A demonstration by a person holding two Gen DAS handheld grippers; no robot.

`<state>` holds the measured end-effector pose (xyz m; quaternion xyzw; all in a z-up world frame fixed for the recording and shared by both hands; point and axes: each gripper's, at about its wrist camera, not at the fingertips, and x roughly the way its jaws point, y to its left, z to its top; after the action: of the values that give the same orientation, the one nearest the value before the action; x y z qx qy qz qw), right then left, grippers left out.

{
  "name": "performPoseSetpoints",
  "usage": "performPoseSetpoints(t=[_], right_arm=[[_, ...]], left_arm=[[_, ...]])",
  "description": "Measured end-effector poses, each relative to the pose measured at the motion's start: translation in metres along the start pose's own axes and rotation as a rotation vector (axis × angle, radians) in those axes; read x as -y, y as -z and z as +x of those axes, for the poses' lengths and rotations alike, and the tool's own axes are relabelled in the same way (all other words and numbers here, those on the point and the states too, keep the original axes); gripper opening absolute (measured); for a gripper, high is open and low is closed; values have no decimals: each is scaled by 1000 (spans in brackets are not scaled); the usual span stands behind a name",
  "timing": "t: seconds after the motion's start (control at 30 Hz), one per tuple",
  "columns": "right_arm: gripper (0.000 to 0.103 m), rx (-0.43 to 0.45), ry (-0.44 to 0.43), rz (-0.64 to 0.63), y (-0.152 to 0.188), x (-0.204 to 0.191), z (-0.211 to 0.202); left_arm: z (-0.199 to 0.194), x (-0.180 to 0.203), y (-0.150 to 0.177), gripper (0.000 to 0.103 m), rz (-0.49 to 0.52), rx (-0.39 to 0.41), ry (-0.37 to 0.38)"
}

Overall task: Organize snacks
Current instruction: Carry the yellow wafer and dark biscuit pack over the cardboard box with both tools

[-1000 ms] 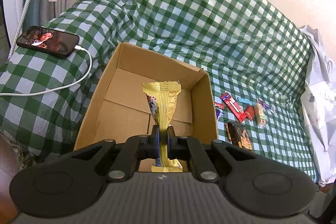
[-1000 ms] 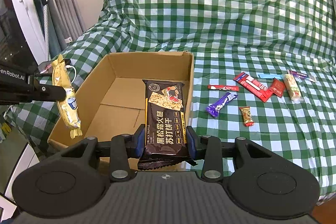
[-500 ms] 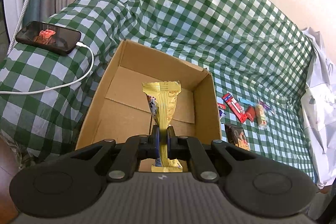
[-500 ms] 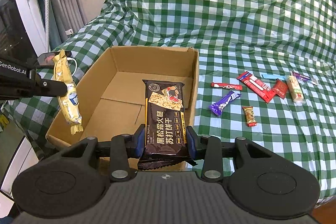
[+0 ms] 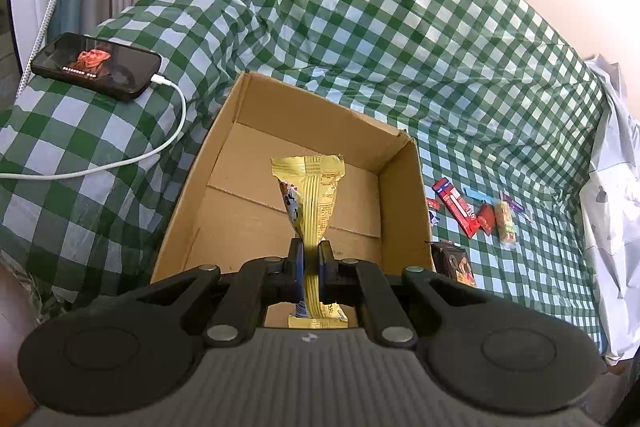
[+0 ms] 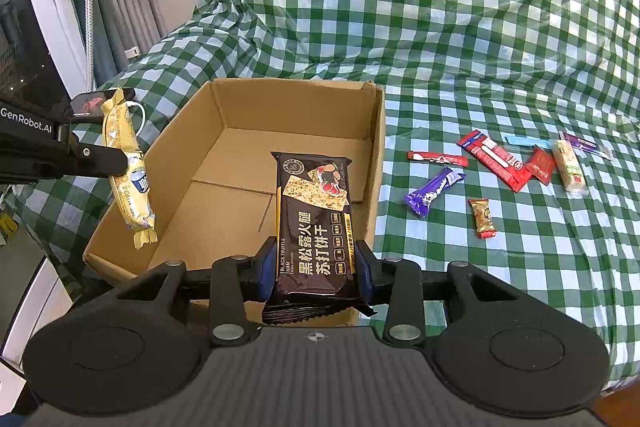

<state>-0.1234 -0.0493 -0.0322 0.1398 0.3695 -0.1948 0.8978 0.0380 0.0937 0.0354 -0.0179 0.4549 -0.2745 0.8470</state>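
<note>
The left hand-held gripper grasps a yellow snack packet above an open cardboard box on a green checked bed; the right hand-held gripper grasps a black cracker pack over the same box, loose snacks lying beside it

Open-topped cardboard box, bare floor, walls all around.

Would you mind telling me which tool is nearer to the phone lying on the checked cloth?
Left. The left tool, shut on the yellow snack, hangs at the box's phone-side wall, near the phone. The right tool, gripping the black cracker pack, sits toward the opposite wall.
</note>
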Motion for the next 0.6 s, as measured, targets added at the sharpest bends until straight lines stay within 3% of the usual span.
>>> performPoseSetpoints(t=[0.6], right_arm=[[41, -36, -15, -12, -6, -4, 19]], left_arm=[[25, -6, -8, 6, 13, -41, -37]])
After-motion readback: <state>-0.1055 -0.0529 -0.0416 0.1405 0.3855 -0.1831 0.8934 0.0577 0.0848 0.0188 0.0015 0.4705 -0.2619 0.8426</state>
